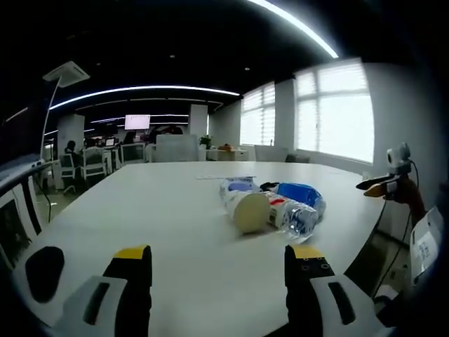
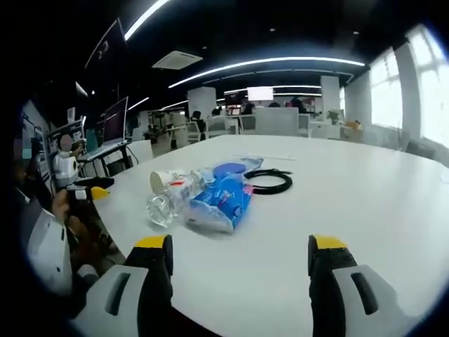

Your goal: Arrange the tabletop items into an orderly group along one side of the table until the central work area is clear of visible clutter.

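A small cluster lies on the white table [image 1: 140, 210]. In the left gripper view a paper cup [image 1: 250, 211] lies on its side with its mouth toward me, a clear plastic bottle [image 1: 298, 218] lies beside it, and a blue packet [image 1: 300, 192] sits behind them. My left gripper [image 1: 219, 261] is open and empty, a short way in front of the cluster. In the right gripper view the bottle [image 2: 168, 201], cup [image 2: 165, 180], blue packet [image 2: 222, 199] and a coiled black cable [image 2: 271, 182] lie ahead to the left. My right gripper [image 2: 240, 251] is open and holds nothing.
The right gripper [image 1: 384, 187] hovers past the table's right edge in the left gripper view. The left gripper [image 2: 91, 187] and a person's sleeve [image 2: 42, 246] sit at the table's left edge [image 2: 119, 210]. Chairs [image 1: 91, 163], desks and windows stand beyond.
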